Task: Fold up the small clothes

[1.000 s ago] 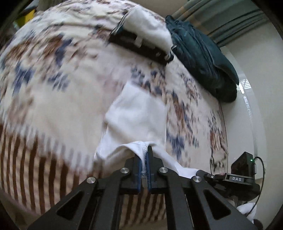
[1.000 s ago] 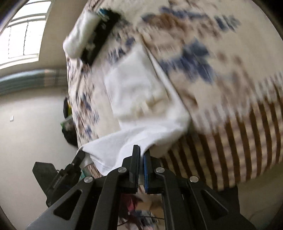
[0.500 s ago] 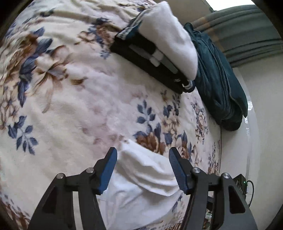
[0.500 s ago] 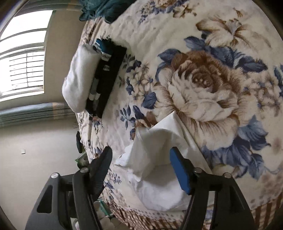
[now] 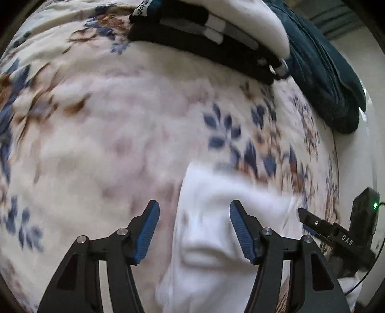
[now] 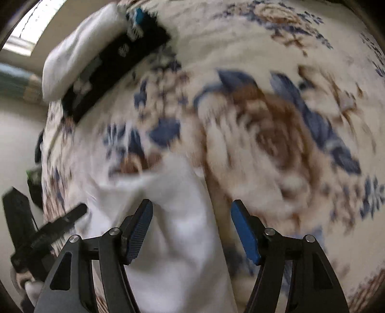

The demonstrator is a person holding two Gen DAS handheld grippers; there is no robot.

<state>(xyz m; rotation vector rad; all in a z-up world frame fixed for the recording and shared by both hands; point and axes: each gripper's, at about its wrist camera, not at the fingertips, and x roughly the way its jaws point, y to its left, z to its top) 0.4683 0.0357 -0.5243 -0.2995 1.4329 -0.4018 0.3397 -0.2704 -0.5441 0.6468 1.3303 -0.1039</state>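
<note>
A cream blanket (image 5: 101,134) printed with blue and brown flowers covers the bed. At its far side lies a stack of folded dark clothes (image 5: 207,45) topped by a folded white piece (image 5: 252,21), with a dark teal garment (image 5: 322,72) heaped just beside it. A bright window (image 6: 26,33) shows beyond the bed.
</note>
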